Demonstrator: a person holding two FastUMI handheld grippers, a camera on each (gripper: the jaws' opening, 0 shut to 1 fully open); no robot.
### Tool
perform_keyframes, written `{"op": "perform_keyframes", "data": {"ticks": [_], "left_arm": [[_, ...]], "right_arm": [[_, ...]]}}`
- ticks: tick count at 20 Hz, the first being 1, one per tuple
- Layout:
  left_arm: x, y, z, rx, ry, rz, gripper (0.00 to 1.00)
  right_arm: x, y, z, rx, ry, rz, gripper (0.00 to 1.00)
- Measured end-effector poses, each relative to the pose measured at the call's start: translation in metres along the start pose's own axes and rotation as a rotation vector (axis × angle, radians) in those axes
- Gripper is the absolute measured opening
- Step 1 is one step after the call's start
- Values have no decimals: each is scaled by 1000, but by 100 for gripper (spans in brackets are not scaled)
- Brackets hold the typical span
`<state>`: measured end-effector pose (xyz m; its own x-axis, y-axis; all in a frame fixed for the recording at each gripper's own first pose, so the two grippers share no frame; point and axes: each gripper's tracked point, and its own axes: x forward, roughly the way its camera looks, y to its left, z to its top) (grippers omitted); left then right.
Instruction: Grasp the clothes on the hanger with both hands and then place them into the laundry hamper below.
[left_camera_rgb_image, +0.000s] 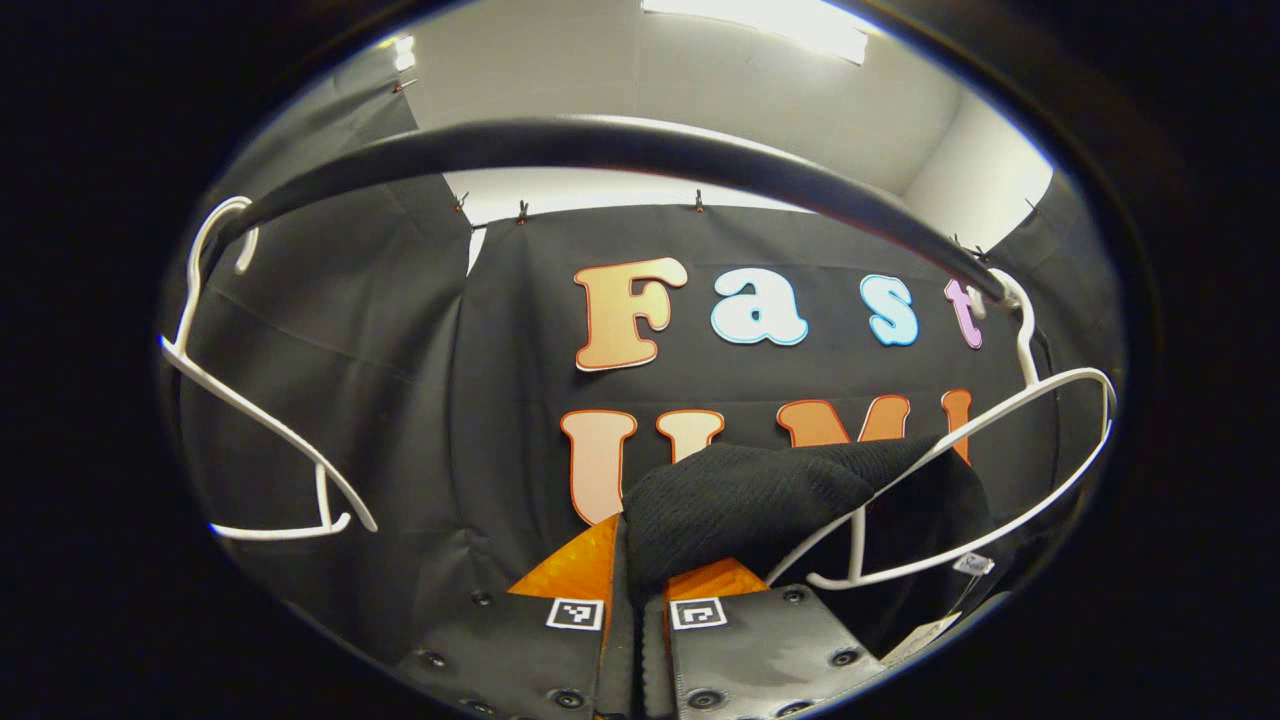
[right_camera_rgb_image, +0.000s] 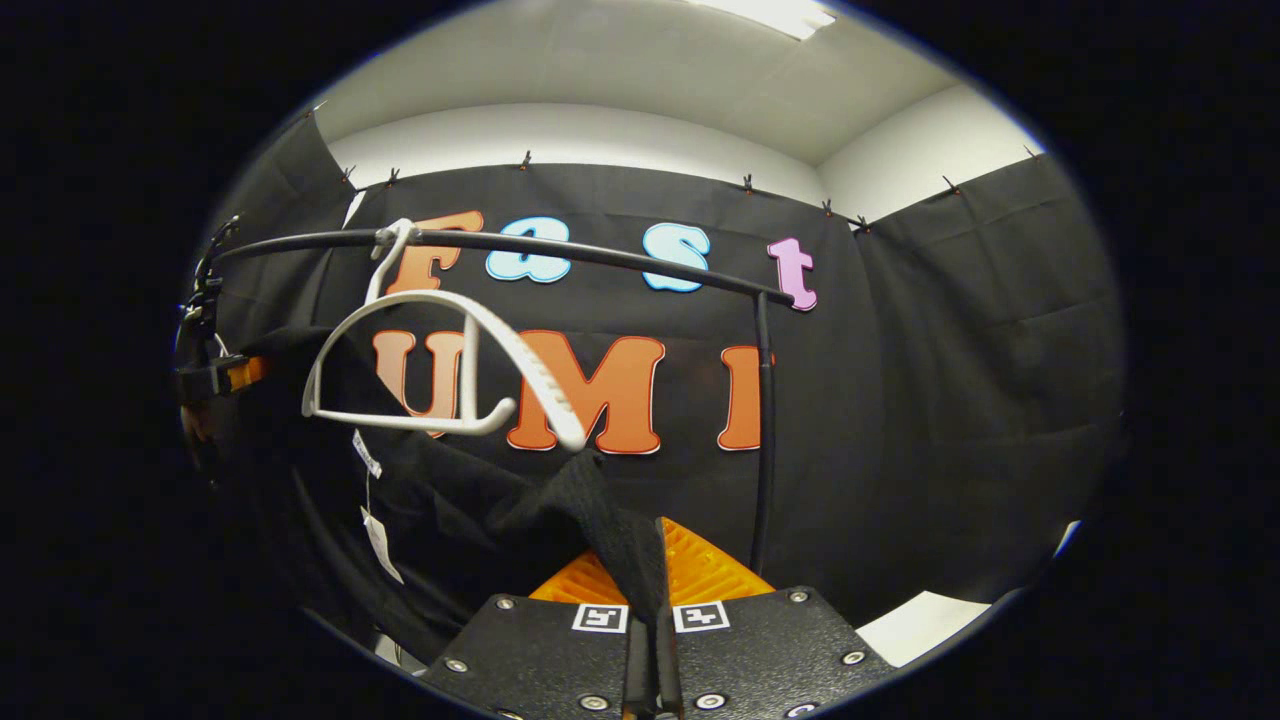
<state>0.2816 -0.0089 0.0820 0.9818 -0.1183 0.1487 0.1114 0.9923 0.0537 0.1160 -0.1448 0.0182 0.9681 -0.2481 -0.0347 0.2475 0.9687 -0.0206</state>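
Fingers of left gripper and right gripper are each clamped on the black garment, partly draped on the white hanger below the rail; cloth snagging the hanger could unhook it.

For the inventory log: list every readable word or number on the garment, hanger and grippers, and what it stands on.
Paper tags on the black garment: too small to read.
Square markers on the left gripper and right gripper: coded patterns, no words.
White hanger: no text visible.
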Motion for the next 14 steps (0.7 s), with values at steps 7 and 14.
{"op": "perform_keyframes", "data": {"ticks": [7,14], "left_arm": [[29,24,-52,16,96,84,10],[-13,76,-86,9,186,166,11]], "right_arm": [[-21,47,-13,11,4,89,2],[-45,94,-20,24,16,199,2]]}}
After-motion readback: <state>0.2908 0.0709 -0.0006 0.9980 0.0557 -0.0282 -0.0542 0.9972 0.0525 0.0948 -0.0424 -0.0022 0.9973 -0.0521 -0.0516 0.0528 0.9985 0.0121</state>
